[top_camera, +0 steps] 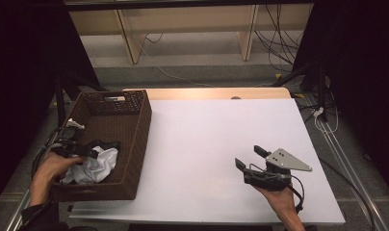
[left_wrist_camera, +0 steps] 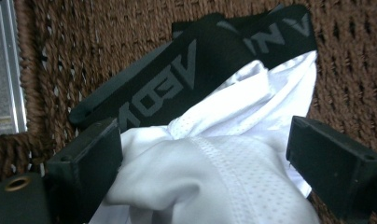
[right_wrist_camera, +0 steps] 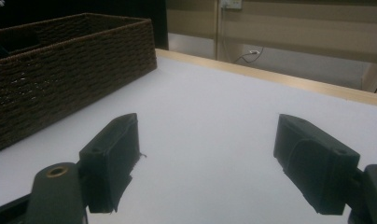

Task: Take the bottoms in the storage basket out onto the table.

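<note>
A white mesh garment (top_camera: 98, 166) with a black lettered waistband (left_wrist_camera: 200, 60) lies bunched in the near end of a brown wicker basket (top_camera: 144, 125). My left gripper (top_camera: 84, 153) reaches into the basket from its left side. In the left gripper view its jaws (left_wrist_camera: 203, 140) stand wide on either side of the white cloth (left_wrist_camera: 214, 177); the left pad (left_wrist_camera: 91, 158) touches the fabric without a clear squeeze. My right gripper (top_camera: 250, 156) hovers low over the white tabletop at the right, held in a hand, open with nothing between its fingers (right_wrist_camera: 207, 140).
The basket (right_wrist_camera: 70, 74) stands at the left edge of the white table sheet (top_camera: 207, 139). A wooden strip (top_camera: 216, 93) runs along the far table edge. Cables and shelving legs lie on the floor behind; black curtains flank both sides.
</note>
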Motion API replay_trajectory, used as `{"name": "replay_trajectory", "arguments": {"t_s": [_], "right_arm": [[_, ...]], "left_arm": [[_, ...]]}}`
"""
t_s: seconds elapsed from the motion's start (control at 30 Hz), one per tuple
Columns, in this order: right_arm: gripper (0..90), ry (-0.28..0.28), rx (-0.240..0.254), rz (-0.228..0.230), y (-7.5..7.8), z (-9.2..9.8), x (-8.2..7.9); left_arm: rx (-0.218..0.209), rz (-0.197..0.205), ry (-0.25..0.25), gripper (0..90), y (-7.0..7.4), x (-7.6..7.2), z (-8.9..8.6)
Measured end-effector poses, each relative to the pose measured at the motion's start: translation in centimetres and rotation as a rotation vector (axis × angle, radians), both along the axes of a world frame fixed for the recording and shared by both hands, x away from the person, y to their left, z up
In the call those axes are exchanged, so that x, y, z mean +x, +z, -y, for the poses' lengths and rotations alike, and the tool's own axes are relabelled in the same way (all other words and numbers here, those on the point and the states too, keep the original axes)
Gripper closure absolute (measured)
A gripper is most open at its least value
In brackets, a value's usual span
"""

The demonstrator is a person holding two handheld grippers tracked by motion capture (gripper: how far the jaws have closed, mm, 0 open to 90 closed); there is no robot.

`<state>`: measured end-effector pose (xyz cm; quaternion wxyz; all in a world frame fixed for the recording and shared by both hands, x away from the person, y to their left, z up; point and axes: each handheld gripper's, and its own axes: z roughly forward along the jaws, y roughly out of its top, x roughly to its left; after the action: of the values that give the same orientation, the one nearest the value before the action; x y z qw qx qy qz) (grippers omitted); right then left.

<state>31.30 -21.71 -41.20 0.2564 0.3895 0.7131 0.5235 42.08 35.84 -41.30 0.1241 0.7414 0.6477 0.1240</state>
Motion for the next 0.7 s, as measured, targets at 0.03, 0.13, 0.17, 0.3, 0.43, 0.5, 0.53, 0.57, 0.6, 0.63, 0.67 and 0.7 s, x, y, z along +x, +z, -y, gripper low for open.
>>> {"name": "replay_trajectory", "arguments": {"t_s": [0.03,0.13,0.17,0.3,0.43,0.5,0.53,0.57,0.6,0.63,0.67,0.7], "right_arm": [[23.4,0.0,0.0,0.0,0.0,0.0,0.0],[23.4,-0.001,-0.002,0.001,0.0,0.0,0.1],[23.4,-0.001,-0.002,0.0,-0.1,0.0,0.1],[23.5,-0.001,-0.007,-0.001,-0.1,0.0,0.1],[23.4,-0.001,-0.008,-0.004,-0.1,0.0,0.1],[23.4,-0.001,-0.008,-0.004,-0.1,0.0,0.1],[23.4,-0.001,-0.01,-0.004,-0.1,0.0,0.1],[23.4,-0.001,-0.01,-0.003,-0.1,0.0,0.1],[23.4,-0.002,-0.011,-0.003,-0.1,-0.1,0.1],[23.4,-0.001,-0.013,-0.002,-0.1,-0.1,0.1],[23.4,0.0,-0.015,-0.003,-0.1,-0.1,0.1],[23.4,0.0,-0.017,-0.002,-0.2,-0.1,0.1]], "left_arm": [[0.005,-0.008,0.0,10.4,-0.2,0.0,0.0],[0.005,-0.033,-0.009,10.4,-0.7,0.2,0.1],[0.004,-0.043,-0.015,10.4,-0.9,0.3,0.2],[-0.002,-0.085,-0.032,10.2,-1.6,0.5,0.3],[-0.019,-0.109,-0.043,10.5,-1.9,0.5,0.2],[-0.029,-0.116,-0.051,11.2,-2.0,0.5,0.2],[-0.034,-0.12,-0.055,11.7,-2.0,0.6,0.2],[-0.037,-0.127,-0.064,11.7,-2.1,0.6,0.3],[-0.038,-0.136,-0.074,11.9,-2.2,0.7,0.4],[-0.037,-0.147,-0.082,11.8,-2.4,0.7,0.4],[-0.034,-0.158,-0.087,11.5,-2.6,0.8,0.5],[-0.026,-0.169,-0.089,10.6,-2.9,0.9,0.6]]}}
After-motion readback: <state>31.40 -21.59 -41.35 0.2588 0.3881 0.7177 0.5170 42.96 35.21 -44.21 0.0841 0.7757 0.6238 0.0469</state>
